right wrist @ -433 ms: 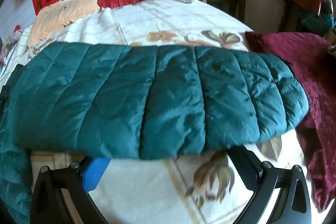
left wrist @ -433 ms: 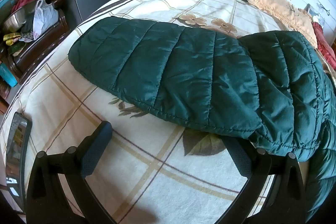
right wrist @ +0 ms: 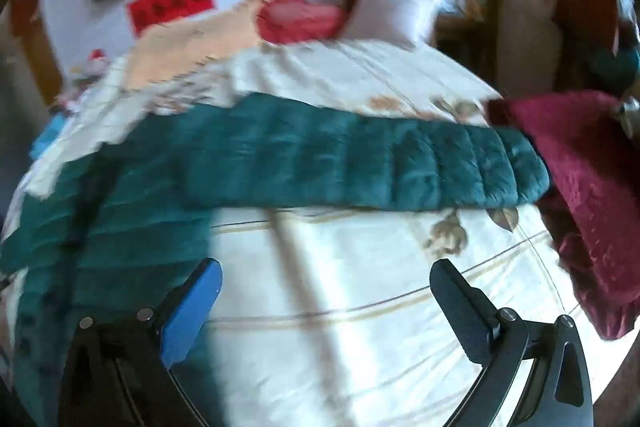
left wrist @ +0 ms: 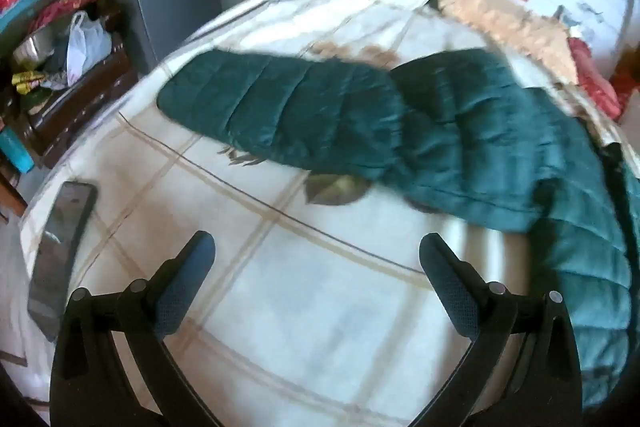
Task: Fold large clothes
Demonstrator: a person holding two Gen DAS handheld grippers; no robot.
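A dark green quilted jacket (left wrist: pixel 420 123) lies spread on the bed, one sleeve reaching left, its body running down the right edge of the left wrist view. In the right wrist view the other sleeve (right wrist: pixel 360 163) stretches right and the body lies at the left. My left gripper (left wrist: pixel 316 267) is open and empty, held above the bedsheet short of the sleeve. My right gripper (right wrist: pixel 326 295) is open and empty, above the sheet below the sleeve. Both views are motion-blurred.
The bed has a cream checked floral sheet (left wrist: pixel 280 307). A dark phone (left wrist: pixel 60 247) lies near its left edge. A maroon blanket (right wrist: pixel 580 187) lies at the right. Pillows (right wrist: pixel 400 7) and a peach cloth (left wrist: pixel 500 23) lie at the far side. Cluttered shelves (left wrist: pixel 60 47) stand left.
Both grippers have pulled back and up from the jacket's sleeves, so the jacket looks smaller and farther. Both sleeves still lie flat on the bed.
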